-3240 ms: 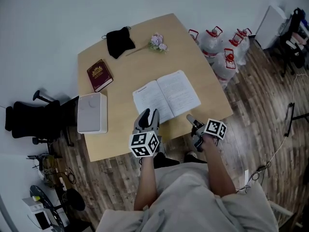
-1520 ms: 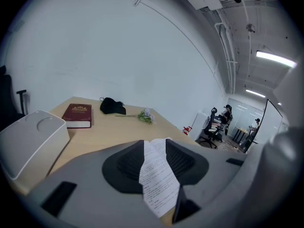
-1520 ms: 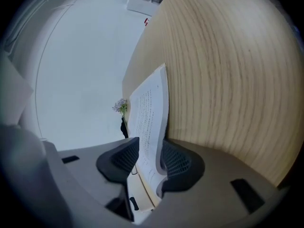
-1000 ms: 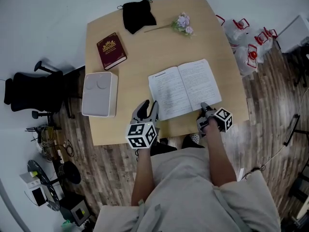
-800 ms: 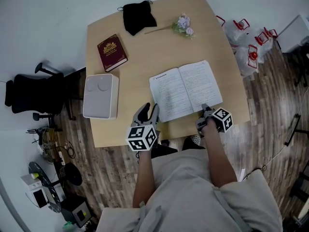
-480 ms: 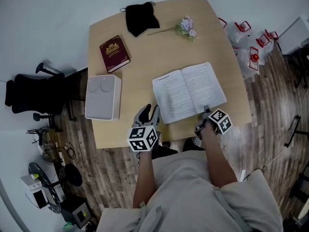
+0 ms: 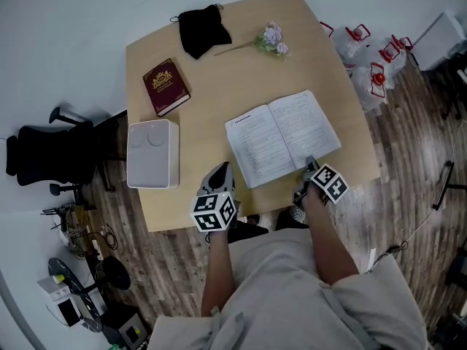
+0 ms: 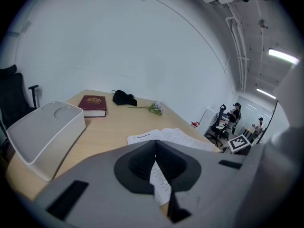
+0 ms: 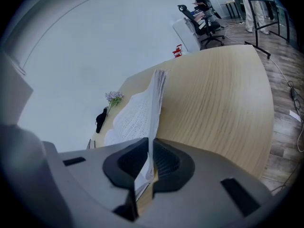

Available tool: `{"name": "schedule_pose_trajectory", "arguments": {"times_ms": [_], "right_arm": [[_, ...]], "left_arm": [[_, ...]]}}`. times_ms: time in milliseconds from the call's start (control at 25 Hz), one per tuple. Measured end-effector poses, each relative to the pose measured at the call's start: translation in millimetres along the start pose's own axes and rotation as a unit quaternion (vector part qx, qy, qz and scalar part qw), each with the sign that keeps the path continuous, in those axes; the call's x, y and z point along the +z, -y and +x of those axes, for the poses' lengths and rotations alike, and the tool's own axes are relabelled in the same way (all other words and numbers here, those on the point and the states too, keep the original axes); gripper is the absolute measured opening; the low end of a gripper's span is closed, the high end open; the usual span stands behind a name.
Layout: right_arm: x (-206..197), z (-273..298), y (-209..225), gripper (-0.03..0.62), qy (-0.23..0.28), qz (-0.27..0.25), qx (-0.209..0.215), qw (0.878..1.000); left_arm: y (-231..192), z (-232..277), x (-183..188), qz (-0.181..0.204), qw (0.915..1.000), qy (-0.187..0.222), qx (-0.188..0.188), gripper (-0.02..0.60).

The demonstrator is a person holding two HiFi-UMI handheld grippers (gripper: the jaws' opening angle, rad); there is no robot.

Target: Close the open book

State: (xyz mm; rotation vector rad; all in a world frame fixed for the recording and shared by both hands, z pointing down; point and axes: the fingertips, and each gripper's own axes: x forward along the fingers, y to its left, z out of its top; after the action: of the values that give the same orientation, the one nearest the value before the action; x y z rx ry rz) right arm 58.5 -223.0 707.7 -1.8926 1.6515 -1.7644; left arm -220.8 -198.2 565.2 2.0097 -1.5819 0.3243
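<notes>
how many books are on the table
2. The open book lies near the front edge of the table; the closed dark red book lies toward the far left, just beyond the white box. No others show.

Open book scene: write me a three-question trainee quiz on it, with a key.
1. Multiple choice: what is the right gripper shut on? A) the open book B) the white box C) the office chair
2. True or false: the red book lies closed, apart from the open book.
3. Fill in: in the head view, the flower sprig lies just right of the ___.

Key
1. A. Its fingers have just been closing, with the book's right-hand pages between them.
2. True.
3. Black cloth.
</notes>
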Motion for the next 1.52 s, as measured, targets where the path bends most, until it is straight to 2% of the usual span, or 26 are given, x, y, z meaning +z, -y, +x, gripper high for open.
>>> {"name": "schedule_pose_trajectory", "arguments": {"times_ms": [200,480,760,1000,1160,1520], "right_arm": [[0.6,-4.0,-4.0,0.04,0.005,-0.025,0.003,1.0],[-0.5,-11.1,-12.2,0.038,0.006,-0.101,0.005,0.995],[-2.0,-17.9,-22.1,0.038,0.005,-0.198,0.007,0.98],[-4.4,-18.4,-29.1,0.038,0.002,-0.247,0.014,0.969],[-6.0,-21.7,-33.5,0.04,0.002,-0.291,0.015,0.956],[-14.1,-28.3,-44.9,0.043,0.006,-0.4,0.021,0.916]], "left_arm": [[2.8,-0.5,2.4,0.006,1.0,0.004,-0.004,0.023],[9.3,-3.0,-4.2,0.009,0.9999,0.002,-0.007,0.023],[15.4,-6.5,-7.8,0.008,1.0,0.004,0.0,0.023],[16.6,-8.4,-9.9,0.001,1.0,0.009,0.0,0.023],[20.8,-7.9,-12.4,0.0,0.9999,0.011,-0.002,0.023],[27.4,-8.5,-16.6,0.002,0.9999,0.01,-0.008,0.023]]}}
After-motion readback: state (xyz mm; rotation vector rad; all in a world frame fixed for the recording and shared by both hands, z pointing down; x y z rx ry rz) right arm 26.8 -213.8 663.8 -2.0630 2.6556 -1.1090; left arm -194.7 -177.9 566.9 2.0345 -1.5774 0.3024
